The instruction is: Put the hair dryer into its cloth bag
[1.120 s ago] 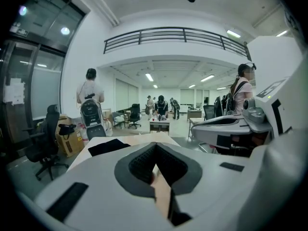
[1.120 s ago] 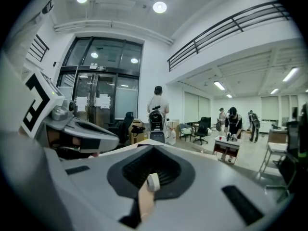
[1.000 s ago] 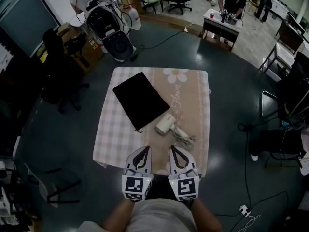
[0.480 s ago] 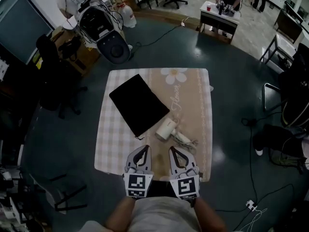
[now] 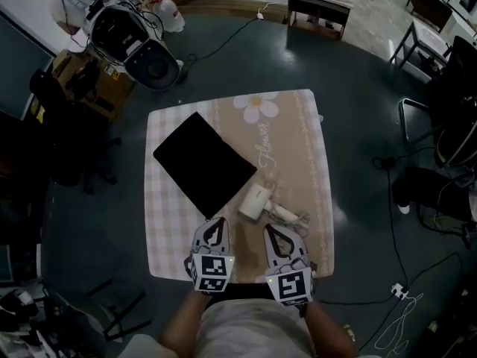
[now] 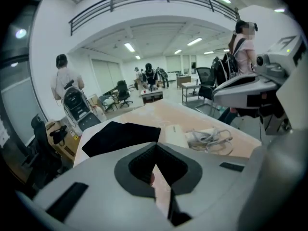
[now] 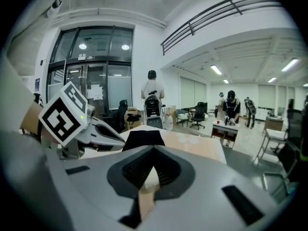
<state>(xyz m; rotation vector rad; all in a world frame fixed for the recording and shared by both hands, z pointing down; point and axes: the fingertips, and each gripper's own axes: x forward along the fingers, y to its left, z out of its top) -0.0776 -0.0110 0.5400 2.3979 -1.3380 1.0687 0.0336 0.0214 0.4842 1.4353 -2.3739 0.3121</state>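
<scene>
Left gripper [image 5: 216,224] and right gripper [image 5: 270,230] both had jaws closed together, nothing held, side by side over the near edge of the table [image 5: 168,129]. The white hair dryer [image 5: 256,202] lay ahead of them, cord [image 5: 288,215] coiled alongside, just beside the flat black cloth bag [image 5: 203,164].

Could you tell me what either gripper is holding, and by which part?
Nothing is held: the left gripper and right gripper are both shut and empty.

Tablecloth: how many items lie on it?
2: black cloth bag left of centre; white hair dryer at its near right corner. Left gripper and right gripper hide some near edge.
</scene>
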